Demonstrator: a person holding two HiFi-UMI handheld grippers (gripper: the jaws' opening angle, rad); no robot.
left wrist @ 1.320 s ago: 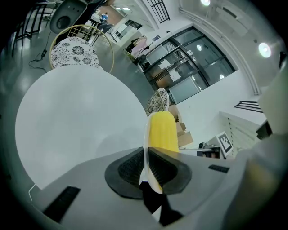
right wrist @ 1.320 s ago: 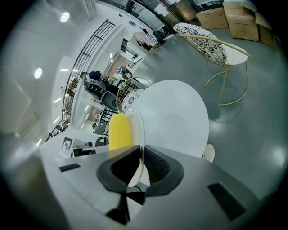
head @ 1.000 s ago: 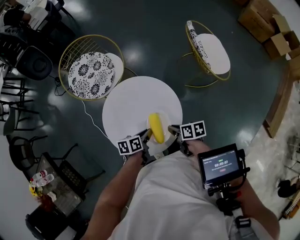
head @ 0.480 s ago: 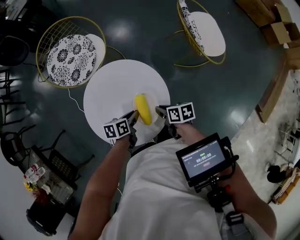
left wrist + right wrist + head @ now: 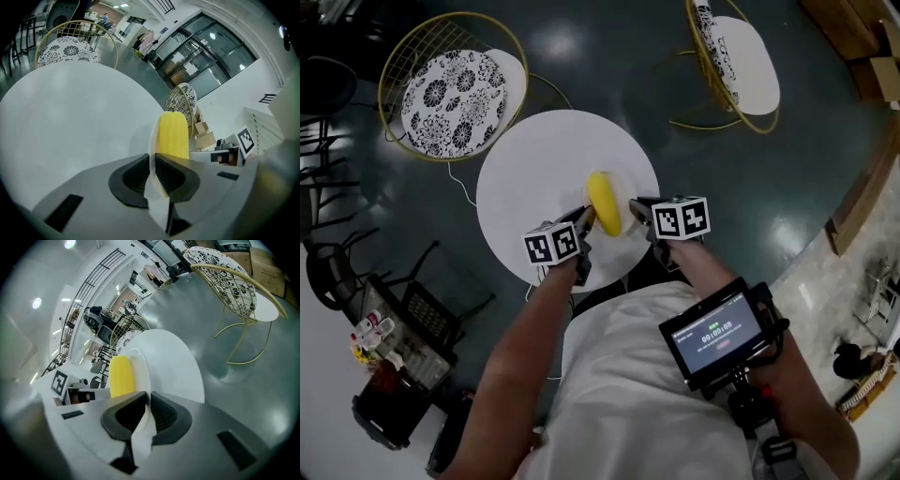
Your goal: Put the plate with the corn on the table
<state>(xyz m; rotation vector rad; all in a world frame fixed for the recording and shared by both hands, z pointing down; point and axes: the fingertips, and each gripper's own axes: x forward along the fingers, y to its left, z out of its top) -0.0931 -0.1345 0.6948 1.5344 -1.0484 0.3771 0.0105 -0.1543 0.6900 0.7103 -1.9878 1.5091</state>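
Observation:
A yellow corn cob (image 5: pixel 603 202) lies on a white plate (image 5: pixel 617 225) over the near right part of the round white table (image 5: pixel 534 169). My left gripper (image 5: pixel 586 218) is shut on the plate's left rim and my right gripper (image 5: pixel 635 207) on its right rim. In the left gripper view the jaws (image 5: pixel 153 161) pinch the thin plate (image 5: pixel 153 140) edge, with the corn (image 5: pixel 173 136) just beyond. The right gripper view shows the same: gripper (image 5: pixel 146 404), plate (image 5: pixel 140 366), corn (image 5: pixel 122 376). I cannot tell whether the plate touches the table.
Two gold wire chairs with patterned cushions stand beyond the table, one at far left (image 5: pixel 455 89) and one at far right (image 5: pixel 736 61). A dark cart with bottles (image 5: pixel 380 347) is at lower left. A timer screen (image 5: pixel 717 333) hangs on the person's chest.
Both grippers have carried the plate with the corn farther in from the table's near edge. The head view has shifted.

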